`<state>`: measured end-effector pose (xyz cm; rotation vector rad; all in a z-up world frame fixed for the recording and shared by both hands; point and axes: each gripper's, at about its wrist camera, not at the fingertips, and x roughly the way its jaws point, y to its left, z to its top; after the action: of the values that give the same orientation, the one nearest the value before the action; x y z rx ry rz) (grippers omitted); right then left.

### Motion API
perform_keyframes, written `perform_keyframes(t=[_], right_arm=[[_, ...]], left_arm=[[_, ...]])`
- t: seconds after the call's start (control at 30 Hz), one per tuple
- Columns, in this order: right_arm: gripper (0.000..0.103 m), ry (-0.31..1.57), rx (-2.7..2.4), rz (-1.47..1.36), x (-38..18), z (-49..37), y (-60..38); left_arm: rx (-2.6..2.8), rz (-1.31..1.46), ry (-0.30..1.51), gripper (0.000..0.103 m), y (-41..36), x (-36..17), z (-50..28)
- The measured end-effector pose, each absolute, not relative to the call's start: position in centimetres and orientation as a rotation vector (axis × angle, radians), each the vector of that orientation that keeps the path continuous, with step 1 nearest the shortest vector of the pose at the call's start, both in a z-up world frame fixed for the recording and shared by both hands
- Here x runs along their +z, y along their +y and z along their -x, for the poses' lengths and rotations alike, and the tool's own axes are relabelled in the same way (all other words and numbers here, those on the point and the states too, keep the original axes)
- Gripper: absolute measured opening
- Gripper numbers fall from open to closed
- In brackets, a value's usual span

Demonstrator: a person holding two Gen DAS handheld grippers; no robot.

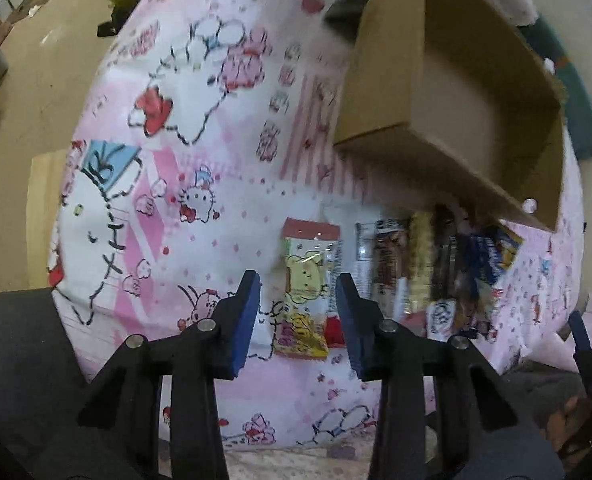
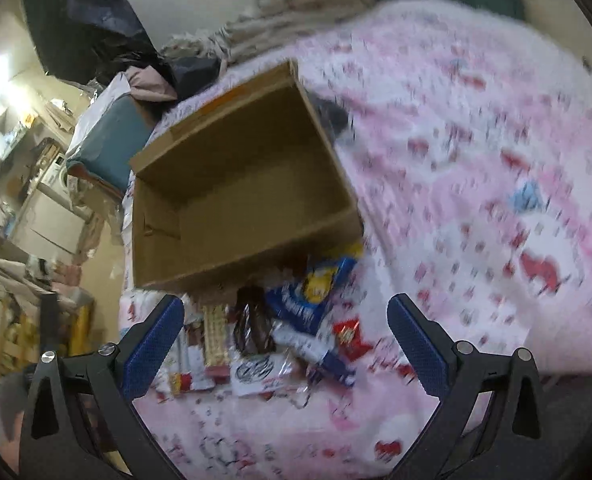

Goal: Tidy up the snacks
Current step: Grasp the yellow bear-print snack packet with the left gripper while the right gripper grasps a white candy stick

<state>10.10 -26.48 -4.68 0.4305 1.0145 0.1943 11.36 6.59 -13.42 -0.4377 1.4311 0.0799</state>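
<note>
Between the blue pads of the left gripper (image 1: 298,312), whose jaws stand part-spread and press on nothing, lies a flat yellow snack packet (image 1: 306,292) on the pink cartoon-print cloth (image 1: 168,184). It looks light, thin and crinkly, likely slippery, so a pinch across its narrow width seems safest. Just to that gripper's right sits the snack pile (image 1: 436,264), under the near edge of the empty cardboard box (image 1: 476,92). The right gripper (image 2: 286,340) hangs spread wide over the same pile, holding nothing. Motion blur smears most wrappers, the box hides the pile's far end, and no label is readable.
</note>
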Motion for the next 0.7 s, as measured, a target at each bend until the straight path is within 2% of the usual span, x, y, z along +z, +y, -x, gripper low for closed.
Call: perform_keyframes(t=[0.3, 0.37, 0.4, 0.43, 0.6, 0.7], right_arm=[[0.103, 1.05, 0.213, -0.445, -5.6, -9.9, -26.2], [0.103, 1.055, 0.208, -0.438, -5.8, -10.1, -26.3], [0.103, 1.061, 0.21, -0.437, -6.0, -10.2, -26.2], [0.103, 1.068, 0.211, -0.437, -6.2, -10.3, -26.2], [0.103, 1.084, 0.198, -0.467, -6.5, -10.5, -26.9], [0.096, 1.089, 0.175, -0.515, -6.7, -10.6, -28.1]], left_arm=[[0.06, 0.426, 1.486, 0.034, 4.8, -16.1, -12.1], [0.056, 0.438, 1.504, 0.03, 4.6, -16.8, -12.1], [0.045, 0.456, 1.51, 0.023, 4.6, -17.1, -12.0], [0.043, 0.458, 1.516, 0.023, 4.5, -17.1, -12.0], [0.037, 0.415, 1.437, 0.022, 4.6, -13.2, -11.6], [0.033, 0.322, 1.38, 0.022, 3.4, -10.8, -11.1]])
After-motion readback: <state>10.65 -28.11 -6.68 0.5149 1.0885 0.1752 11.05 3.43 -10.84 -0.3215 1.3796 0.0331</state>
